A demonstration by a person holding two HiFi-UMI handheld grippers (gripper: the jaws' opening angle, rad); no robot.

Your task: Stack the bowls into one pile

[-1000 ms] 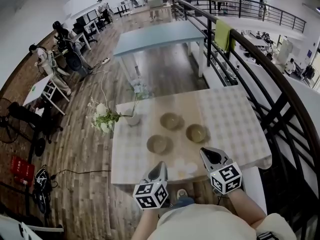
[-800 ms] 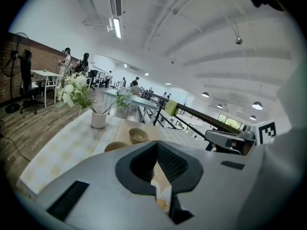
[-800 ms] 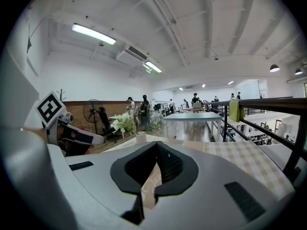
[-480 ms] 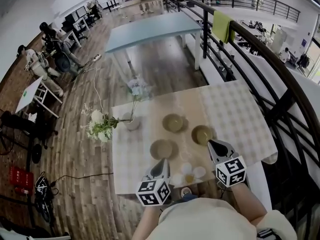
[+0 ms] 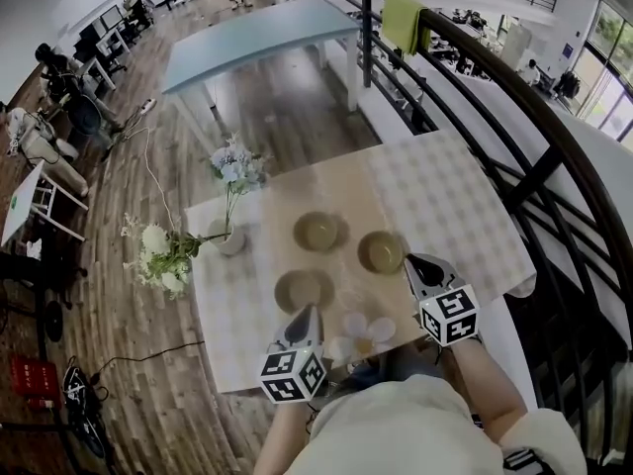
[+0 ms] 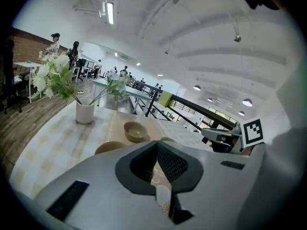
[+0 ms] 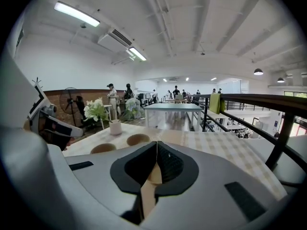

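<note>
Bowls, three of them, sit apart on the table (image 5: 445, 196) in the head view. The far bowl (image 5: 319, 232), right bowl (image 5: 382, 251) and near bowl (image 5: 303, 289) are all on the beige runner (image 5: 336, 186), none stacked. Each stands upright, mouth up; they're round, so there's no long side to call. A white vase (image 5: 230, 240) of flowers stands to their left. A flower-shaped mat (image 5: 361, 330) lies at the near edge between the grippers, and a black railing (image 5: 539, 171) runs along the right. The left gripper (image 5: 307, 313) hangs just short of the near bowl and the right gripper (image 5: 415, 263) just beside the right bowl, with no contact that I can make out.

Over to the left gripper view: the near bowl (image 6: 109, 147) peeks above the gripper body, with the far bowl (image 6: 135, 131) beyond it and the vase (image 6: 85, 111) further left. The right gripper shows at the right edge. The jaws are pressed together at the tips, with nothing between them.

Now the right gripper view: two bowl rims show side by side on the runner, left of centre, with the vase (image 7: 115, 127) behind them. The left gripper shows at the far left. Here too the jaws are closed tip to tip and empty.
</note>
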